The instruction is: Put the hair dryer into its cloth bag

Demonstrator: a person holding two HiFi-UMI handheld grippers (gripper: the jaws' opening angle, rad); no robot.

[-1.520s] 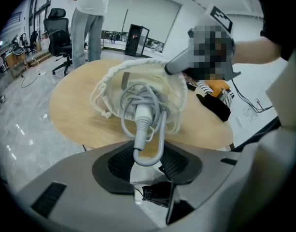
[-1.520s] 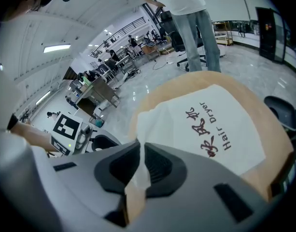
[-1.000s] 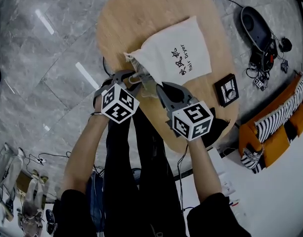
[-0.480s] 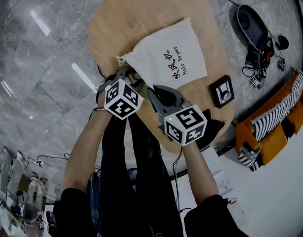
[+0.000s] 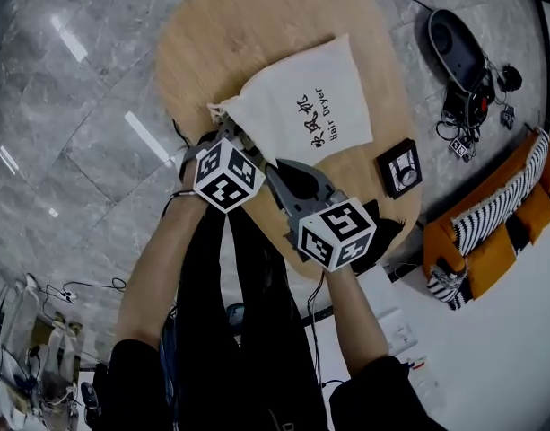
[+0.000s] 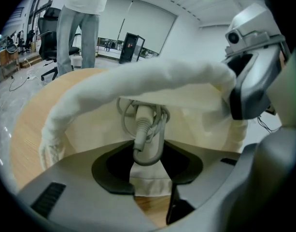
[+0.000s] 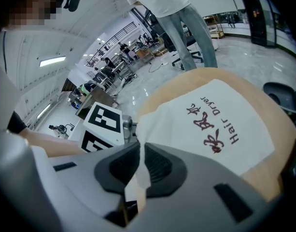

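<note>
**Floor** [image 5: 77, 106]: grey polished stone tiles.

**Table** [image 5: 257, 25]: oval, pale wood top. The person stands at its near edge, one gripper in each hand.

**Sofa** [image 5: 503, 232]: orange, on the floor off the table's right edge, with a black-and-white striped cushion [image 5: 499, 206] on it.

**Cloth bag** [image 5: 301, 106]: off-white, printed "Hair Dryer" in dark red. It lies across the middle of the tabletop, with its mouth towards the near left edge and its closed end towards the far right edge. The mouth is held open, upper lip lifted and lower lip on the wood.

**Right gripper** [image 7: 140, 166]: at the near side of the bag's mouth. Its jaws are clenched, almost together, on a strip of the bag's upper lip.

**Left gripper** [image 6: 148, 164]: at the mouth, facing straight into the bag. Its jaws stand part-way apart and have just eased a little wider. The pads [image 6: 114, 166] touch both sides of a loop of cord between them, so the gripper is grasping the loop.

**Black device** [image 5: 458, 48]: oval, on the floor beyond the table's far right edge, with tangled cables beside it.

**Black square item** [image 5: 398, 169]: has a round dial and lies at the tabletop's right edge, apart from the bag.

**Hair dryer's cord** [image 6: 148, 144]: grey-white with a ribbed sleeve [image 6: 142, 124]. It is looped just inside the bag's mouth, over the lower lip. It runs back into the bag, and cloth hides the rest of the dryer.
</note>
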